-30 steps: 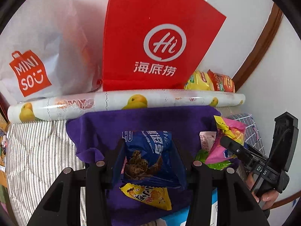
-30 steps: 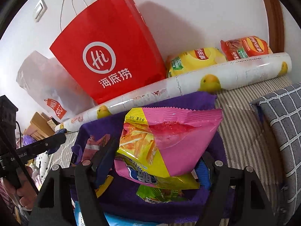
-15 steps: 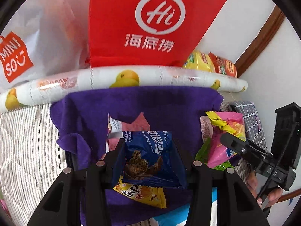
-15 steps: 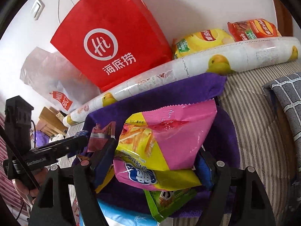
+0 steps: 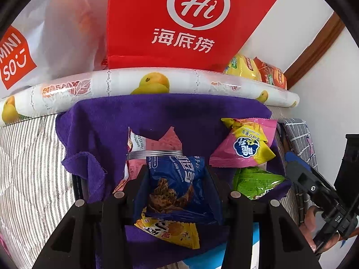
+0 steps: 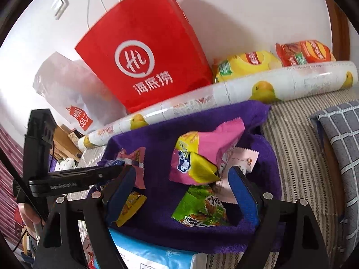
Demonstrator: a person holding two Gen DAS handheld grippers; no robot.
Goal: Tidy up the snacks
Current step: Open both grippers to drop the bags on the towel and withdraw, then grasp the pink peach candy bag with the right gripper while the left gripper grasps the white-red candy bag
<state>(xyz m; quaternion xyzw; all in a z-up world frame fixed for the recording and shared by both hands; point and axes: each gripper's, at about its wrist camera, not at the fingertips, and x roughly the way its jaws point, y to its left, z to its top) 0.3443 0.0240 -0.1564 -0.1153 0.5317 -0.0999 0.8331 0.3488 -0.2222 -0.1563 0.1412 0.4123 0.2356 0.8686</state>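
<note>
My left gripper (image 5: 175, 179) is shut on a blue cookie pack (image 5: 177, 186) and holds it above the purple towel (image 5: 179, 116). A pink-and-yellow snack bag (image 5: 244, 143) lies loose on the towel at the right, also in the right wrist view (image 6: 202, 157). My right gripper (image 6: 181, 179) is open and empty, just behind that bag. A green pack (image 6: 199, 206) lies between its fingers on the towel. A yellow pack (image 5: 170, 231) and a pink pack (image 5: 154, 143) lie under the left gripper.
A red paper bag (image 6: 145, 53) and a white Miniso bag (image 5: 27, 44) stand against the wall behind a duck-print roll (image 5: 145, 85). Yellow and orange chip bags (image 6: 269, 62) lie at the back right. A grey checked pillow (image 6: 341, 148) lies at the right.
My right gripper has opened and let go of the pink-and-yellow bag, which now lies on the towel. Both grippers have moved lower and closer to the towel.
</note>
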